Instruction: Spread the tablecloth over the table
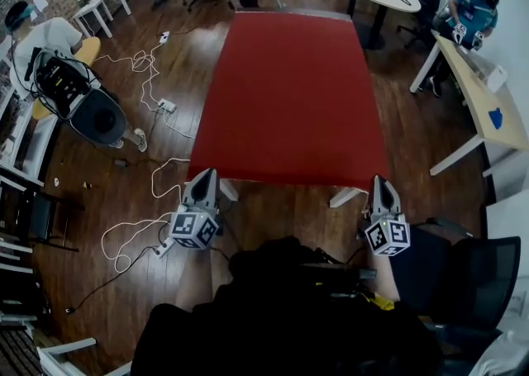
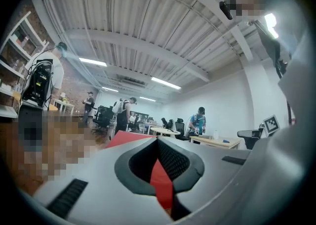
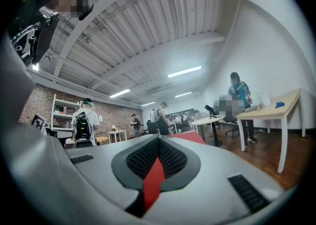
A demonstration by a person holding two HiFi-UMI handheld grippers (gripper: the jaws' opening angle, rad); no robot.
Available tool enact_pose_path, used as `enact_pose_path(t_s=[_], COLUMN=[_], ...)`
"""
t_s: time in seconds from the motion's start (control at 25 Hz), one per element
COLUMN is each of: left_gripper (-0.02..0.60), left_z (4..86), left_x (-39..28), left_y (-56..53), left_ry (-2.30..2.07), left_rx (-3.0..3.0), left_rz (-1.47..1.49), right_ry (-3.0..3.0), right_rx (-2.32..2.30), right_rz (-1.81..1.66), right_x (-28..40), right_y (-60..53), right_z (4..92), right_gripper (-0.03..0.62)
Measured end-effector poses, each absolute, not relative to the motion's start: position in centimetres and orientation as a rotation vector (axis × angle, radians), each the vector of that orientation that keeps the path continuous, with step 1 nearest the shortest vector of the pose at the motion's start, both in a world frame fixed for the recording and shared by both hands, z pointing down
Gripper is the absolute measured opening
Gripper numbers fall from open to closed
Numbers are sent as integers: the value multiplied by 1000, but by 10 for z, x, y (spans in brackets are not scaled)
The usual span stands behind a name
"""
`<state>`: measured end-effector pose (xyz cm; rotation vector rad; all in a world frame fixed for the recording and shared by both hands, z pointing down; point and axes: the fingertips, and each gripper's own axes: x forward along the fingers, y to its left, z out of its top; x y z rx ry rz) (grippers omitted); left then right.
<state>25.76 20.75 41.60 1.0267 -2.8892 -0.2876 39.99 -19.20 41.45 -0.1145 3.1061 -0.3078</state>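
Lengthwise, tablecloth (image 1: 289, 93) runs away — left tool (image 1: 207, 174), right tool (image 1: 378, 179) clamp near corners.

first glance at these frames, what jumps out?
The red tablecloth, laid flat over the table, fills the centre of the head view. At its near edge the left claw and right claw are each shut on a corner of it. Loose white cables snake over the floor at left.
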Motion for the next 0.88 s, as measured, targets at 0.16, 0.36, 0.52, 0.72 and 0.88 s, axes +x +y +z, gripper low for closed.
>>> enact_pose_path(t_s=[0.16, 0.36, 0.52, 0.72, 0.88], left_gripper=[0, 0, 0, 0, 0], left_z=[410, 403, 406, 412, 414], left_x=[257, 258, 257, 254, 247], left_y=[192, 191, 184, 184, 183], left_ry=[-2916, -2933, -2939, -2934, -2930], left_rx=[1022, 1021, 1007, 997, 982], left_rz=[-328, -325, -315, -297, -310], right_ry=[3107, 3108, 3109, 3109, 3103], right_rx=[-80, -37, -21, -13, -11], right_rz=[-282, -254, -265, -286, -281], right_x=[391, 381, 374, 369, 362], right_y=[-200, -193, -196, -195, -198], right_z=[415, 410, 415, 421, 417], right_gripper=[2, 2, 2, 2, 2])
